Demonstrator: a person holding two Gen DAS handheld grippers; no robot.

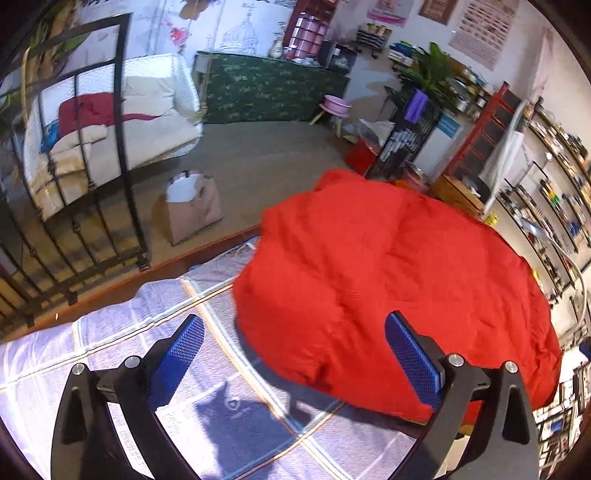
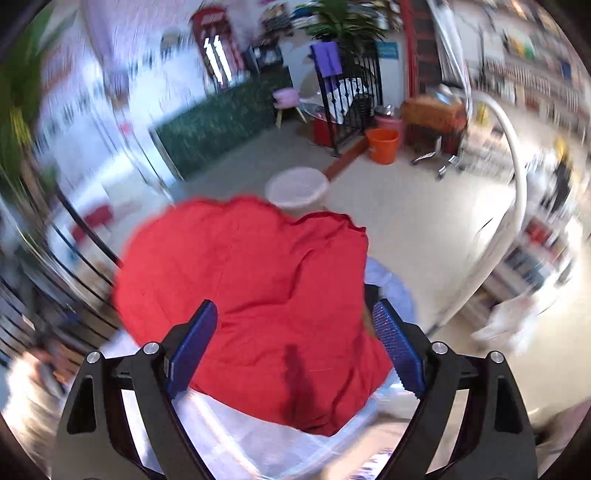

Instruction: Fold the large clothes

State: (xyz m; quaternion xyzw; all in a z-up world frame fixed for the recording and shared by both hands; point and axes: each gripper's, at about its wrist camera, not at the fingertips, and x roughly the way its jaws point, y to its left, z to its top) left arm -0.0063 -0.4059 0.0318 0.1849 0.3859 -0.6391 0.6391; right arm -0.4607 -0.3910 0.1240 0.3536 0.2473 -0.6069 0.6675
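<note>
Both grippers, left (image 1: 293,354) and right (image 2: 295,343), gape empty above the red garment (image 1: 388,280); pinch matching corners next.

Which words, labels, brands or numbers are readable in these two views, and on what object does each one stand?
No text can be read in either view.
Wall posters: printed rows, too small to read.
Blue sign beside the plant: too small to read.
Checked bedsheet: a dark cat-like figure with a small pale mark, no letters.
Red garment: no label showing.
The right wrist view is too blurred for any text.
</note>
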